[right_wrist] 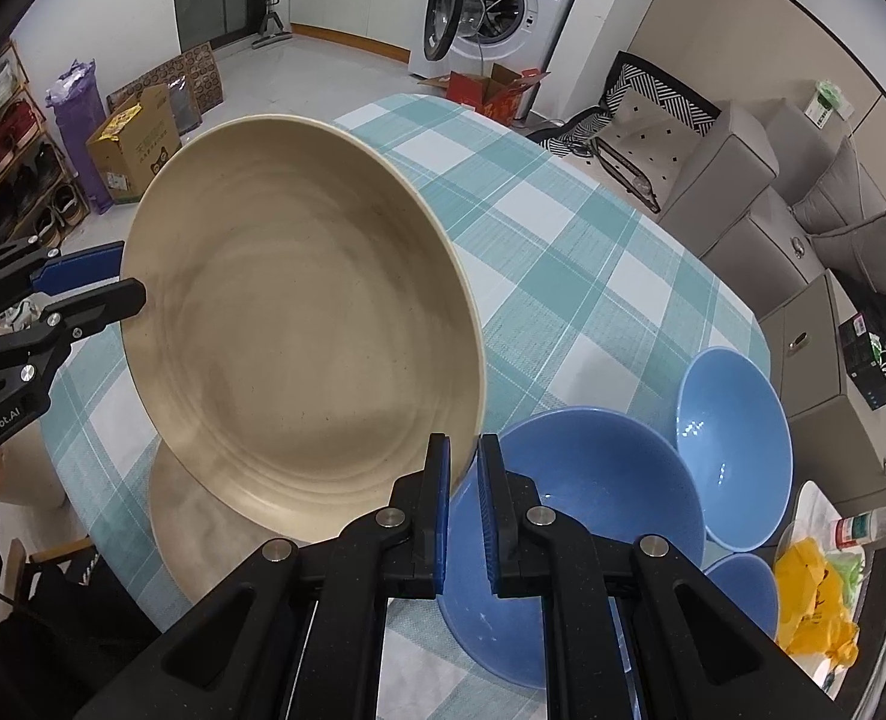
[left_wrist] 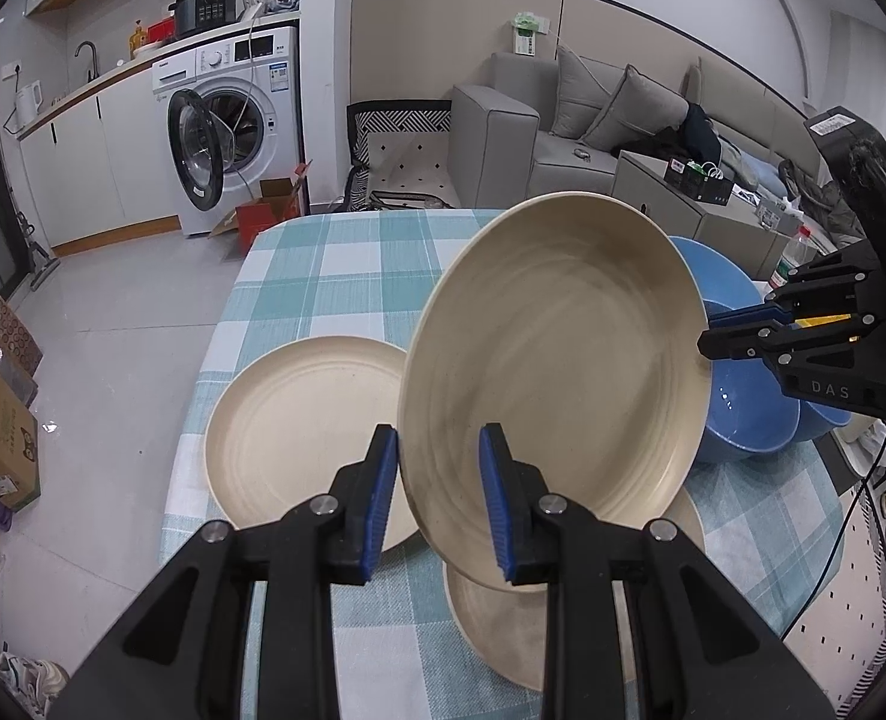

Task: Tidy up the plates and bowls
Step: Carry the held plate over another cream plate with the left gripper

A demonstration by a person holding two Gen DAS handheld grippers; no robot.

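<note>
Slip risk: tilted beige plate [left_wrist: 553,360], held above the bench [left_wrist: 347,276] by opposite rims, could twist free onto the lower plate [left_wrist: 502,636] beneath it. Left claw [left_wrist: 440,501] pinches its near rim, pitched down; right claw [right_wrist: 462,513] nearly closed on the other edge, steeper. Blue bowls [right_wrist: 733,408] beyond.

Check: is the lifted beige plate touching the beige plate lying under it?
Cannot tell. In the left wrist view the lifted plate hangs tilted over the lower plate, but the left gripper hides where their edges would meet.
</note>
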